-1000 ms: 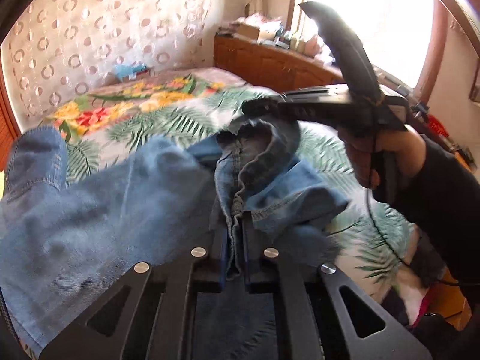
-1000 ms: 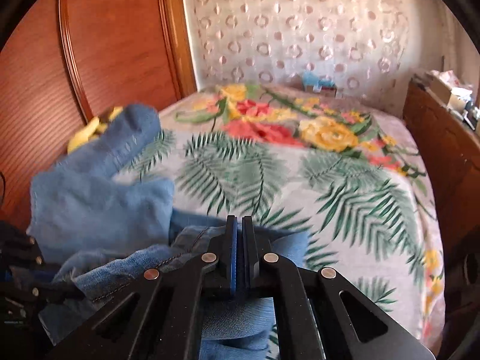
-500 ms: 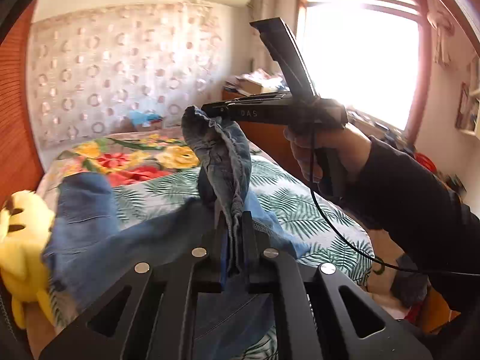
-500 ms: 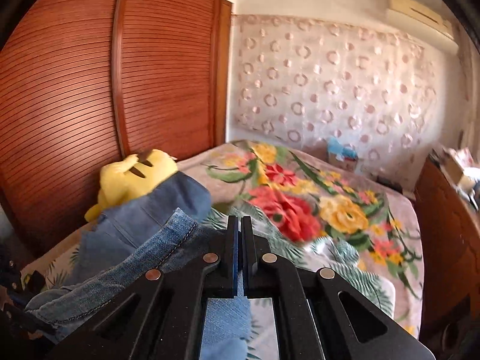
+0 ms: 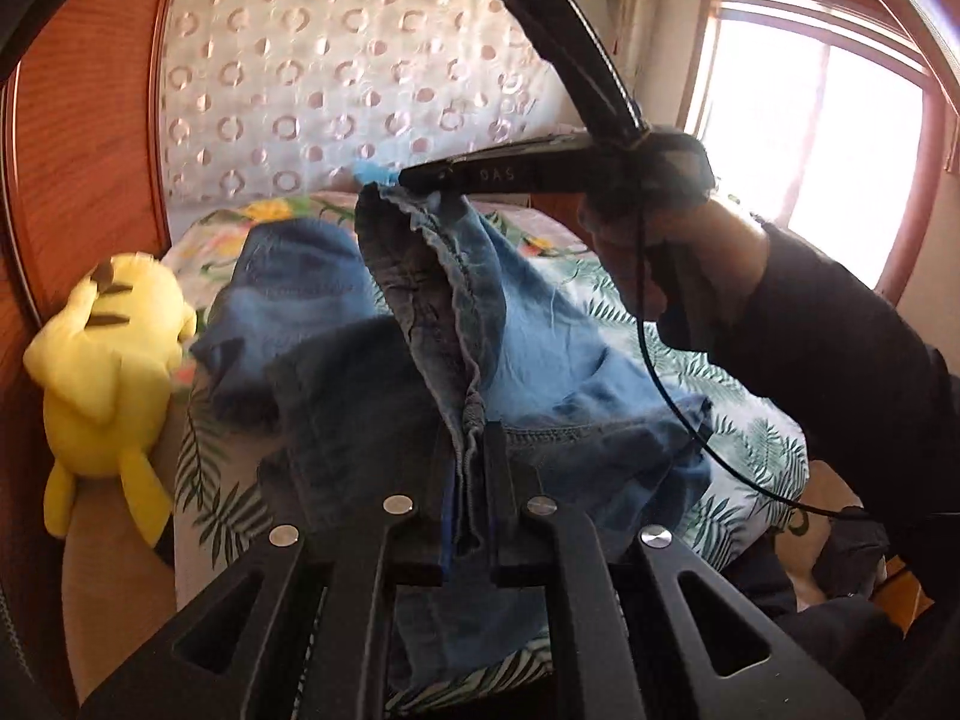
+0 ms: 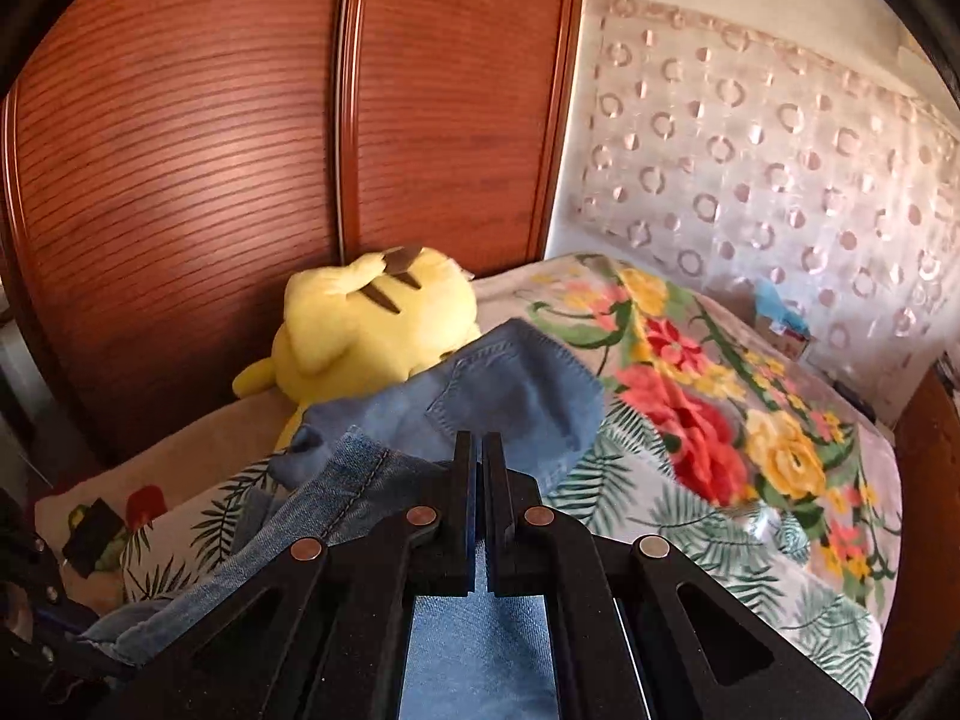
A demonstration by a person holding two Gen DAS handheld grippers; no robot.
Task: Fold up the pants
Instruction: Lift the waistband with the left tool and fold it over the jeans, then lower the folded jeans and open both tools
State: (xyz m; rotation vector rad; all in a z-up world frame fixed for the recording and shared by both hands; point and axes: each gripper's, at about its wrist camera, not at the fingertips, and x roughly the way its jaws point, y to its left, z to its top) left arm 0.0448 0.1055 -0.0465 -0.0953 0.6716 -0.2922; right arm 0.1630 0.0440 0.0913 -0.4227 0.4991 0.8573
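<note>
- Left gripper [image 5: 474, 468], bottom centre of its view, is pinching a seamed edge of the blue jeans [image 5: 540, 372], jaws nearly closed on denim.
- Right gripper [image 5: 420, 177], centre, is clamping another edge higher up, jaws fully closed.
- Jeans are hanging over the floral bedspread [image 6: 750, 480], near a yellow plush toy [image 6: 372, 324].
- Step appears to be lifting and spreading; next calls for laying the jeans flat.

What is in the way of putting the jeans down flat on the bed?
The yellow plush toy lies at the bed's edge, right beside the jeans. The flowery middle looks free. Both tongs already grip the jeans.
</note>
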